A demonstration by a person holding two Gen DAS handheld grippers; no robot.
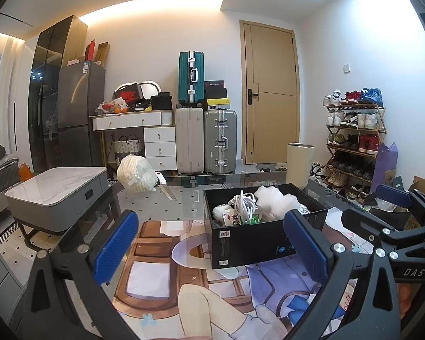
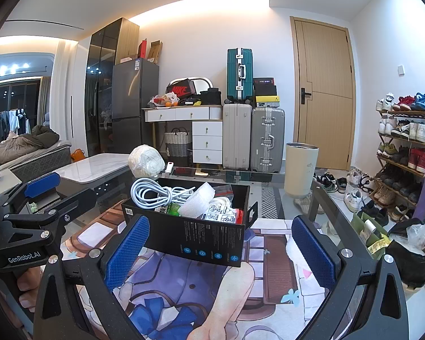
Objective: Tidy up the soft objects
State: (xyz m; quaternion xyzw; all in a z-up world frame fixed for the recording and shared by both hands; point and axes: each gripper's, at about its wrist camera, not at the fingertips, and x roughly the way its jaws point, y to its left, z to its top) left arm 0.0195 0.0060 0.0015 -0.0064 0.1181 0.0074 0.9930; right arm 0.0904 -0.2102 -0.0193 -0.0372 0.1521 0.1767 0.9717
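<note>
A black box [image 1: 252, 243] stands on the glass table, also in the right wrist view [image 2: 195, 235]. It holds a coiled white cable [image 2: 155, 192], bubble wrap [image 2: 198, 201], small packets [image 2: 221, 215] and other soft items. A white wrapped bundle [image 1: 136, 172] lies at the table's far edge, also in the right wrist view [image 2: 146, 161]. My left gripper [image 1: 209, 252] is open and empty, just before the box. My right gripper [image 2: 218, 255] is open and empty, its fingers either side of the box's near wall. Each gripper shows in the other's view: the right one [image 1: 393, 212] and the left one [image 2: 42, 195].
A cream cylinder cup [image 2: 300, 167] stands at the table's far right. A printed mat [image 1: 184, 277] covers the table's near part. A grey marble-topped side table [image 1: 56, 189] is to the left. Suitcases [image 1: 204, 138], a shoe rack [image 1: 354, 141] and bags [image 2: 410, 243] lie beyond.
</note>
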